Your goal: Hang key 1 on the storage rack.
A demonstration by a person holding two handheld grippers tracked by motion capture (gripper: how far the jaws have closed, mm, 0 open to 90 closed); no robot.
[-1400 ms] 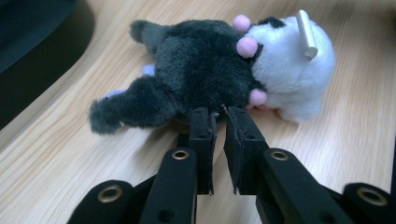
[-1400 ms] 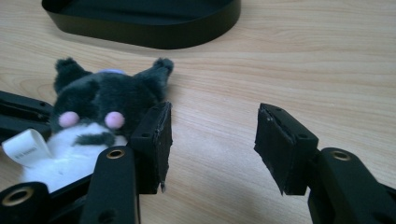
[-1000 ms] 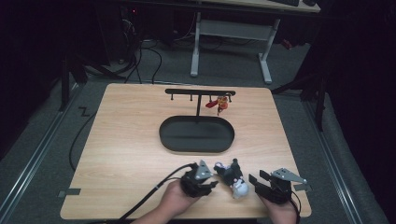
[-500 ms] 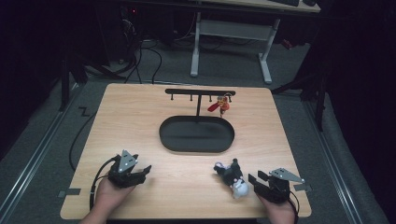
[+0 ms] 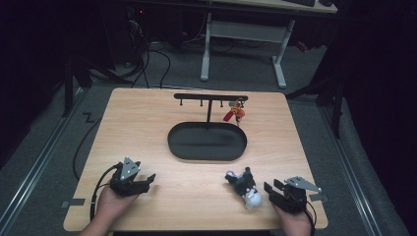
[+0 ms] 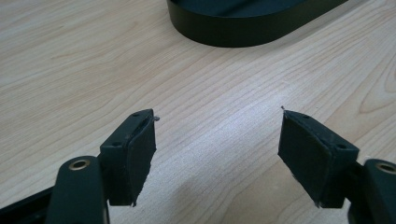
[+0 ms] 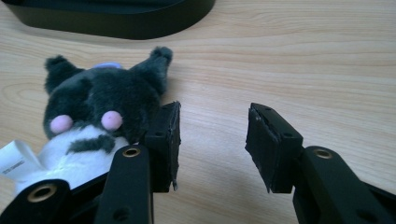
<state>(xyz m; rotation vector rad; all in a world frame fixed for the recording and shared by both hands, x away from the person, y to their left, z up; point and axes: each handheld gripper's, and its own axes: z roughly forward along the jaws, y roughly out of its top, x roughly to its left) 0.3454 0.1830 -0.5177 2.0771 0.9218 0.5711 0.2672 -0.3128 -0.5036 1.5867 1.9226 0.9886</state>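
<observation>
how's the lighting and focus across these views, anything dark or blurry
High view: table evenly lit, the room around it nearly black, tray reads flat dark. Left gripper view: wood grain sharp, a soft pale sheen between the jaws. Right gripper view: plush fairly sharp, near arms slightly soft.

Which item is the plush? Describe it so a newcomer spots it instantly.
Start at the black oval tray in the middle of the wooden table, then move toward the near right corner. The plush lies there on the wood, just beside the right tool: dark fur, pointed ears, white belly, pink spots.
</observation>
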